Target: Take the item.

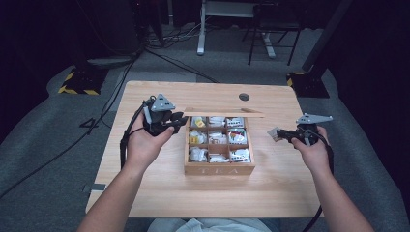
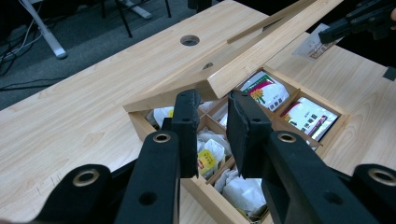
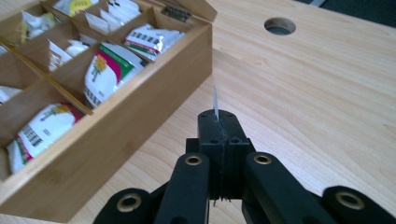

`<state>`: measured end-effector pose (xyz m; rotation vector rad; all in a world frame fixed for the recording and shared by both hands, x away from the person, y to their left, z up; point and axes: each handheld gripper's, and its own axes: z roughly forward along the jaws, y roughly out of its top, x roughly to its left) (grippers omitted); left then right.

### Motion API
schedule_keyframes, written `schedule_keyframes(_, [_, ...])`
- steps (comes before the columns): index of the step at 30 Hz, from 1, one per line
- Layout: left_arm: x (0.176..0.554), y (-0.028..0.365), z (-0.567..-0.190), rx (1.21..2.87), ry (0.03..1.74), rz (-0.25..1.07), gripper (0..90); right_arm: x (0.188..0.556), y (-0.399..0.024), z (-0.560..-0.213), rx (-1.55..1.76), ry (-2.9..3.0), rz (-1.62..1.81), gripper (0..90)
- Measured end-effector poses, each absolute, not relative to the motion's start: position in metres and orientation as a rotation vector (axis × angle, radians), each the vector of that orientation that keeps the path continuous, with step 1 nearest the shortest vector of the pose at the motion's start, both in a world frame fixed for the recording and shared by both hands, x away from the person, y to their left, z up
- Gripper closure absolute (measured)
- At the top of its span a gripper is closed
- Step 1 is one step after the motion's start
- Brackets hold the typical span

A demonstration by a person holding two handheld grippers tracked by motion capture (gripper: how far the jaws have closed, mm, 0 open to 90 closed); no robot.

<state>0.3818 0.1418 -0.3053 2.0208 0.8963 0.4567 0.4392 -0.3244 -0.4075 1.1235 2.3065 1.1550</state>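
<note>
Dark floor and cables are surrounding the wooden table, where a tea box is sitting mid-table. Left gripper is propping the lid open, jaws nearly together. Right gripper is pinching a tea sachet near the right edge; it looks light, flimsy and crushable, best taken by its flat edge.

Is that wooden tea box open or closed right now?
Open. The tea box's lid is raised at the back, and the tea packets in its compartments are in plain view from above.
</note>
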Motion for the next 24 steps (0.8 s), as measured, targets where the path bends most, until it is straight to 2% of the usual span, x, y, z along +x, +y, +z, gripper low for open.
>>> schedule_keyframes(24, [0.382,0.141,-0.305,2.026,0.897,0.461,73.4,0.445,-0.331,-0.44,1.206,2.418,1.056,90.0])
